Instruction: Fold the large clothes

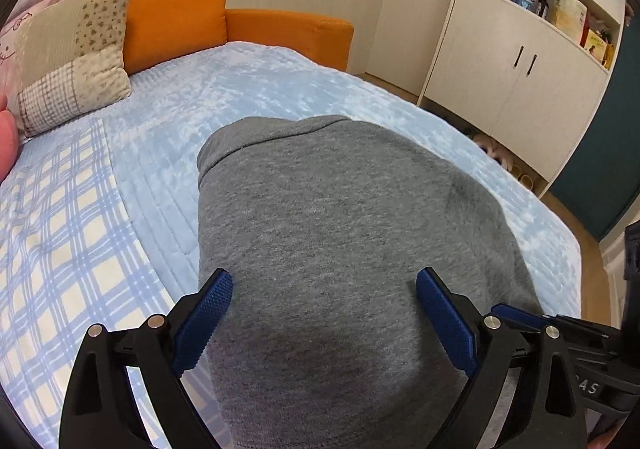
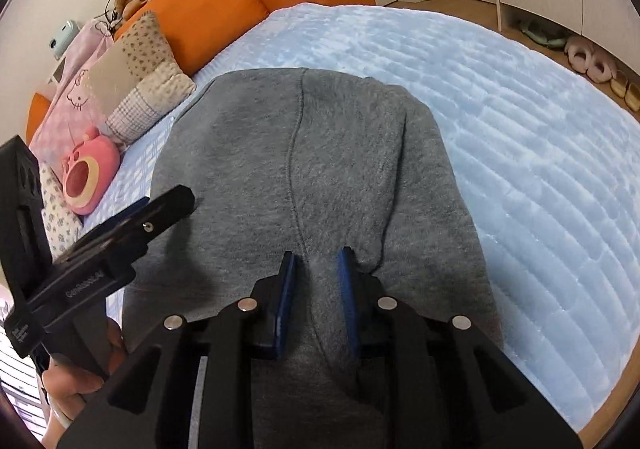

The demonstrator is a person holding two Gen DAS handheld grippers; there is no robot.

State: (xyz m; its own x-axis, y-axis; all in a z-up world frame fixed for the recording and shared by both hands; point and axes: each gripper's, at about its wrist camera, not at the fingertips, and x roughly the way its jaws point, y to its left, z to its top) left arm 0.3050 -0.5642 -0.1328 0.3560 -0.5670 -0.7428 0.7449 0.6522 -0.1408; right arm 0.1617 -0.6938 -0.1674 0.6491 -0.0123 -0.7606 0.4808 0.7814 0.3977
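Observation:
A grey sweatshirt [image 1: 344,217] lies folded into a long stack on the light blue quilt [image 1: 224,97]; it also shows in the right wrist view [image 2: 304,169]. My left gripper [image 1: 324,285] is open wide just above the near end of the sweatshirt, its jaws straddling the cloth and holding nothing. My right gripper [image 2: 316,261] is over the near end of the sweatshirt, jaws narrowly parted with a ridge of grey cloth between the pads. The left gripper body [image 2: 120,241] shows at the left of the right wrist view.
An orange sofa backrest [image 1: 176,9] and patchwork pillow [image 1: 72,57] stand at the head of the bed. A pink plush [image 2: 90,173] and Hello Kitty pillow [image 2: 76,97] lie at the left. White cabinets [image 1: 516,77] and slippers [image 2: 592,61] are past the bed's right edge.

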